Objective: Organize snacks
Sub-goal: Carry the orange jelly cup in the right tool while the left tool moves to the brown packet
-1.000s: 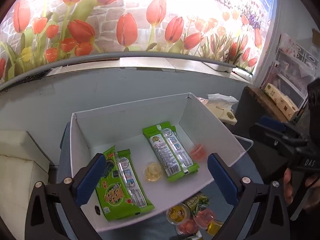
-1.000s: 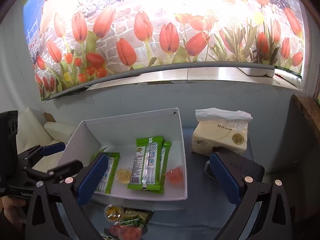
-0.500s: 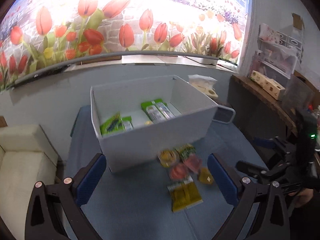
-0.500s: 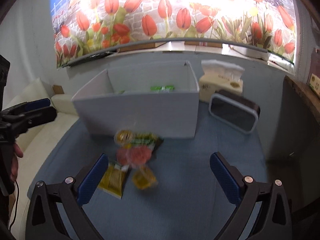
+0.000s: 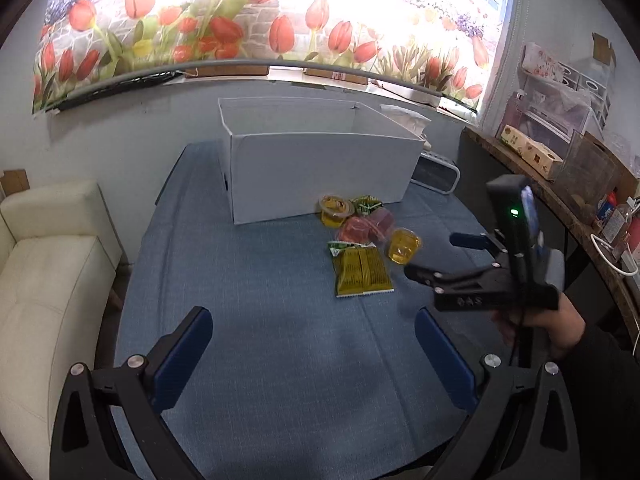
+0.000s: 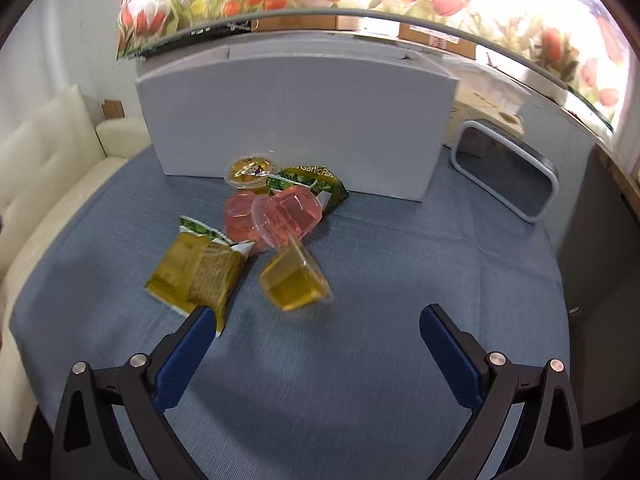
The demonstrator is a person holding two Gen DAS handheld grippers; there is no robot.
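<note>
On the blue fabric tabletop, both cameras now sit well back from the white rectangular cardboard box: a second ago they looked down into it at green packets and jelly cups, and now only its plain outer wall shows, with the inside hidden. The left gripper hangs low over bare cloth, blue-padded fingers spread wide with nothing between them. The right gripper is just as wide apart and holds nothing, and it has dropped closer to the loose pile than half a second ago. That pile lies in front of the box wall: a yellow clear-plastic jelly cup on its side nearest the right gripper, two pink jelly cups touching each other behind it, an olive-yellow flat foil snack packet to their left, a green garlic-flavour packet partly under the pink cups, and a round amber lidded cup right against the box. From the left wrist view the right gripper shows black and hand-held, just beside the yellow cup. Around the table: a cream leather sofa to the left, a tulip mural on the wall behind, a grey-framed dark rectangular device beside the box, and a cluttered wooden shelf on the right.
</note>
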